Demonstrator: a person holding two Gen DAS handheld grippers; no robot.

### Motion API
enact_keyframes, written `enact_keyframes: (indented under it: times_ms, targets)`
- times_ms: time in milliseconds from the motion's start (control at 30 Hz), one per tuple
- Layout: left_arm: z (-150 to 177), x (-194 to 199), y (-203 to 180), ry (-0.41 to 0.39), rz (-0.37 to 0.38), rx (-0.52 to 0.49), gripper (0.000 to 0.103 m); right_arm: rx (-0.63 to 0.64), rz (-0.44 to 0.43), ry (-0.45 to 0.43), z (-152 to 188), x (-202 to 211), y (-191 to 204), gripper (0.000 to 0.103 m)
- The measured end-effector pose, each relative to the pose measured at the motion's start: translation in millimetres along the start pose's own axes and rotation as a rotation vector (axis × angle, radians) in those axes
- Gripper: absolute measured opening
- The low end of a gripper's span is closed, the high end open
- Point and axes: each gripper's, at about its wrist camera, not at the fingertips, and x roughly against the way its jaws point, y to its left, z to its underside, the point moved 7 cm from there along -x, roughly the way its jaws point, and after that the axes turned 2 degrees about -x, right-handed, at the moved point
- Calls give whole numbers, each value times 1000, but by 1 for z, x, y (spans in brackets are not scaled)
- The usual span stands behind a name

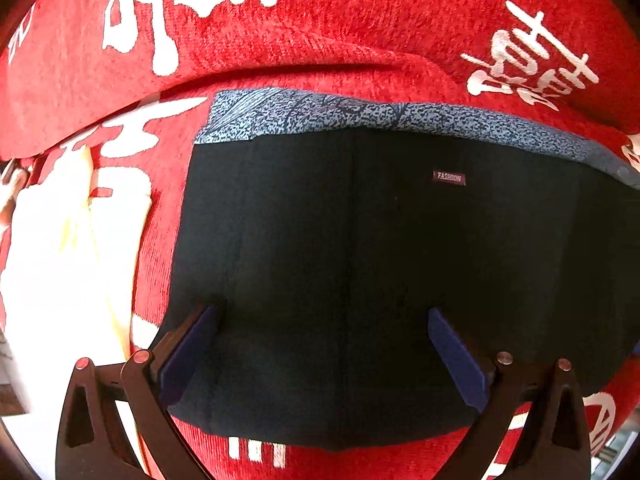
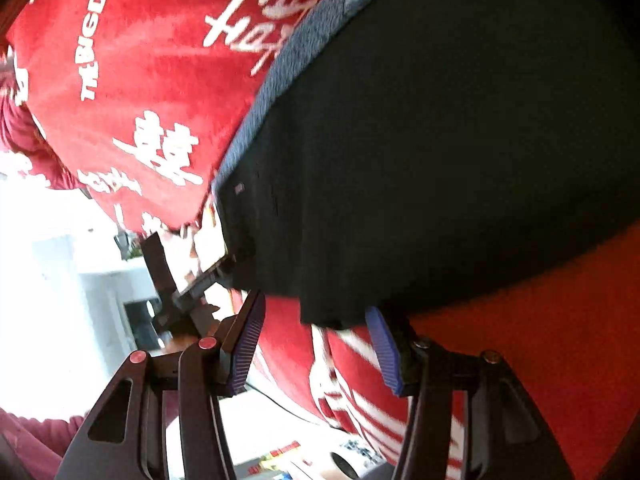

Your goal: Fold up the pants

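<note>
Home, red printed blanket (image 1: 360,20), folded pants (image 1: 360,260)

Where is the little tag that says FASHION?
In the left wrist view, the FASHION tag sits on the dark pants, right of centre, just below the speckled blue waistband and beyond the open left hand-held gripper.
</note>
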Motion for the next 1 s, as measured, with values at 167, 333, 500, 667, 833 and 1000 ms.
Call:
enact_keyframes:
  times_ms: [167,333,500,667,833,1000]
  targets:
    - [-5,-7,12,12,32,-30,103,-94,-25,-4,-19,-8,-5,9]
    - [-9,-11,17,-5,26,-64,103,20,41,-91,0,21,15,8]
    - [-2,7,10,49,-24,-33,103,-94,79,-74,10,7,-26,9]
    - [1,52,-42,-15,37,-91,103,49,206,-2,18,40,-5,14]
    - [-9,43,-145,-12,185,-121,103,241,408,-148,-30,85,9,30]
    - [10,11,-180,13,202,-114,103,255,510,-144,-52,88,-31,29]
